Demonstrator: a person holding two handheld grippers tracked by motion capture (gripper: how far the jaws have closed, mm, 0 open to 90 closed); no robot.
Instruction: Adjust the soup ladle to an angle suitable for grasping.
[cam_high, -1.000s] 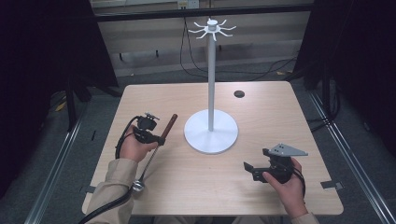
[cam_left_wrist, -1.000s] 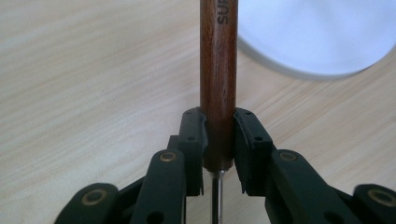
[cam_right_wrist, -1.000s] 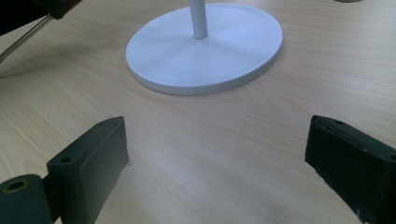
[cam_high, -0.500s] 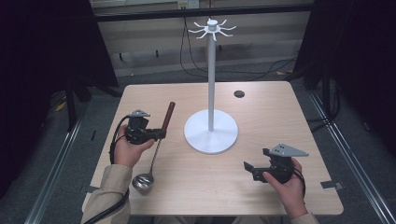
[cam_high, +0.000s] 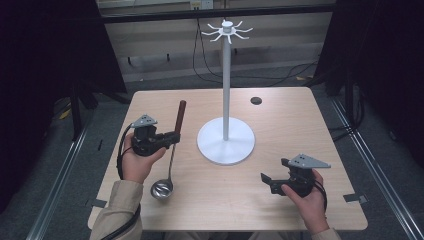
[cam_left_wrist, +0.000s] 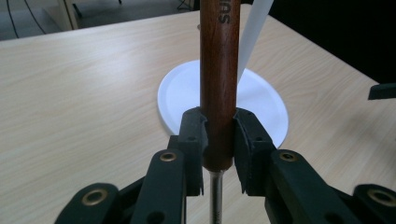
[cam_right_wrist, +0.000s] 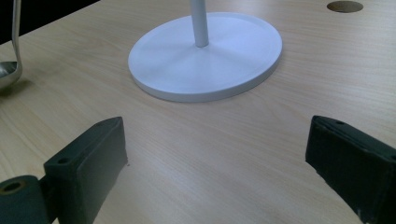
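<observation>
A metal ladle (cam_high: 170, 160) with a dark wooden handle (cam_left_wrist: 218, 84) hangs nearly upright over the left of the table, its bowl (cam_high: 162, 189) low near the front. My left gripper (cam_high: 172, 137) is shut on the handle's lower end, both pads pressed against the wood. A white stand (cam_high: 226, 100) with a round base (cam_right_wrist: 205, 56) and hooks at its top (cam_high: 227, 30) rises from the table's middle. My right gripper (cam_high: 266, 179) stands open low over the table's front right, nothing between its jaws (cam_right_wrist: 215, 172).
The wooden table (cam_high: 290, 125) has a dark round hole (cam_high: 256, 100) at its back right. Tape marks sit at the front corners. Metal rails run along the floor on both sides, with cables behind the table.
My left gripper has risen and moved back with the ladle, whose handle swung from tilted to nearly upright and whose bowl came out from behind the forearm. The right gripper has stayed put.
</observation>
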